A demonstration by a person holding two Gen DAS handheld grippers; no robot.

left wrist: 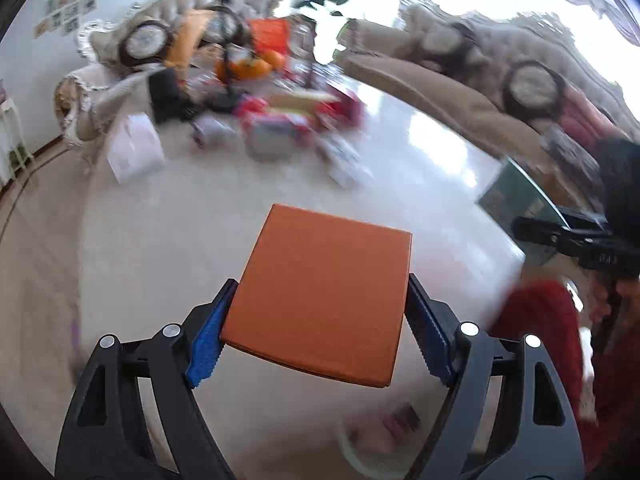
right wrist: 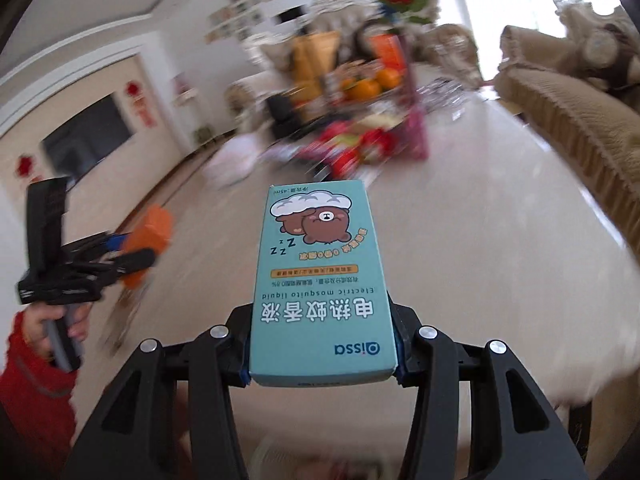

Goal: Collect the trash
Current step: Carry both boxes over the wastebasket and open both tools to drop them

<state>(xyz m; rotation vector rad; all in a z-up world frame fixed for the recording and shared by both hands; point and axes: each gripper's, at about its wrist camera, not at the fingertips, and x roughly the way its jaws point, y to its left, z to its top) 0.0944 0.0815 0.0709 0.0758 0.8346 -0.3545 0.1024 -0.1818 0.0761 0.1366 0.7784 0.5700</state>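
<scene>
Left wrist view. The left gripper (left wrist: 316, 336) holds an orange box (left wrist: 324, 300) at centre frame, its blue pads (left wrist: 206, 344) pressed on the two side edges, jaws standing fairly wide around it. The box sits level, lifted clear of the pale table (left wrist: 160, 220). At bottom centre a whitish round container (left wrist: 376, 440), possibly the waste bin, is blurred and cut by the frame edge; I cannot confirm what it is. To do the carry well, in my judgement, keep the box level, hold the squeeze steady, and release only once it is squarely above the receptacle. The clutter (left wrist: 280, 120) in the upper middle is smeared; individual items cannot be told apart. The right gripper's body (left wrist: 580, 244) shows at right edge, its jaws out of sight here.

Right wrist view. The right gripper (right wrist: 322, 360) clamps a teal mosquito-liquid carton (right wrist: 320, 280) at centre frame, jaws narrow against its long sides near the lower end. Most of the carton overhangs forward, so a firm grip and gentle travel seem advisable. The pads are largely hidden behind the carton. At left, a hand (right wrist: 56, 328) in a red sleeve (right wrist: 32, 400) carries the left gripper with the orange box, blurred. At the bottom edge something pale is indistinct.
</scene>
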